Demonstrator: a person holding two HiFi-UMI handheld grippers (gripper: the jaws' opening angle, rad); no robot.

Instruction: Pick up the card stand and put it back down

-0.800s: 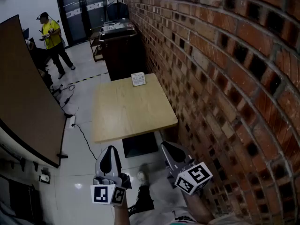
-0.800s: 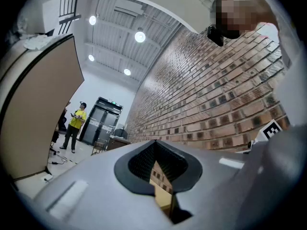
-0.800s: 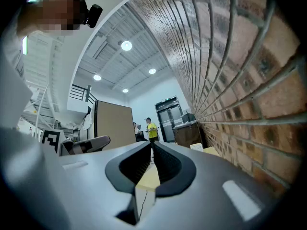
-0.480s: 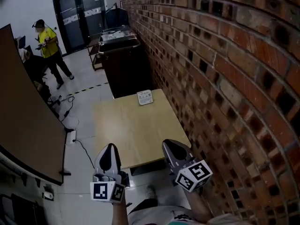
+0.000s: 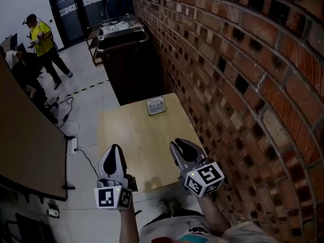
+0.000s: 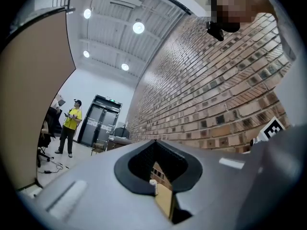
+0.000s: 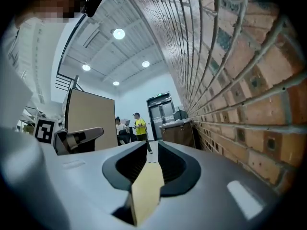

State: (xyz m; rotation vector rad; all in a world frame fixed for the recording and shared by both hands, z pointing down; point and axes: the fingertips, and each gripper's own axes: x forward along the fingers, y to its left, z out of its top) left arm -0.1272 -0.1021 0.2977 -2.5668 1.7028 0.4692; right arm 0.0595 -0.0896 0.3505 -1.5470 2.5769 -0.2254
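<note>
I hold both grippers side by side ahead of my body, forearms point(image 5: 216, 219) extended. My left gripper point(image 5: 113, 153) tilts slightly upward, jaws closed with nothing between them. My right gripper point(image 5: 183, 147) points level, jaws closed and empty.

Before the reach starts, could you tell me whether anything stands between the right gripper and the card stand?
Nothing visible does: only bare tabletop lies between the right gripper and the card stand at the far edge.
</note>
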